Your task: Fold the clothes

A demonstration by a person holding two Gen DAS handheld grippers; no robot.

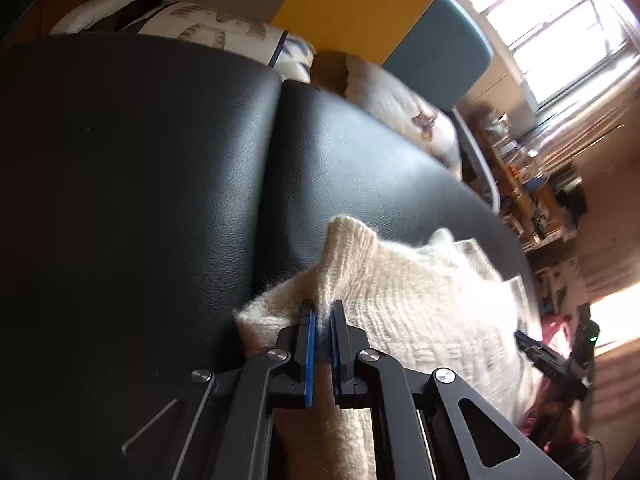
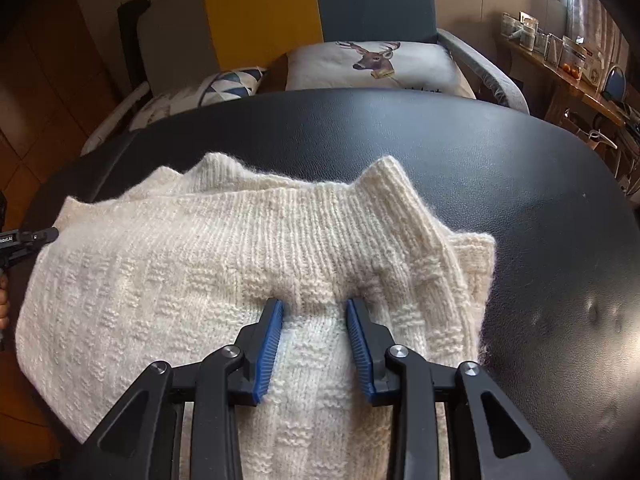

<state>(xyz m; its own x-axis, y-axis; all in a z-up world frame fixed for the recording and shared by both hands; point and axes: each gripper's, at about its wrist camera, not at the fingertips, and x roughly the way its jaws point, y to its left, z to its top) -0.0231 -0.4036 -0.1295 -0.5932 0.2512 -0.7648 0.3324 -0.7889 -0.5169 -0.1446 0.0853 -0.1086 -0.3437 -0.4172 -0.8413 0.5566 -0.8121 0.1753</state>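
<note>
A cream knitted sweater (image 1: 420,300) (image 2: 180,280) lies folded on a black leather surface (image 1: 160,160) (image 2: 520,180). My left gripper (image 1: 322,308) is shut on a thin pinch of the knit at the sweater's left edge. My right gripper (image 2: 314,306) grips a thick raised fold of the sweater near its ribbed collar, with the blue pads (image 2: 272,344) pressing on both sides of it. The left gripper's tip (image 2: 28,238) shows at the far left of the right wrist view. In the left wrist view the right gripper (image 1: 552,360) appears beyond the sweater.
Behind the leather surface stands a chair with a yellow and teal back (image 2: 320,8), holding a deer-print cushion (image 2: 376,64) and a patterned cushion (image 2: 228,82). A cluttered wooden shelf (image 2: 568,64) runs along the right wall under a bright window (image 1: 560,20).
</note>
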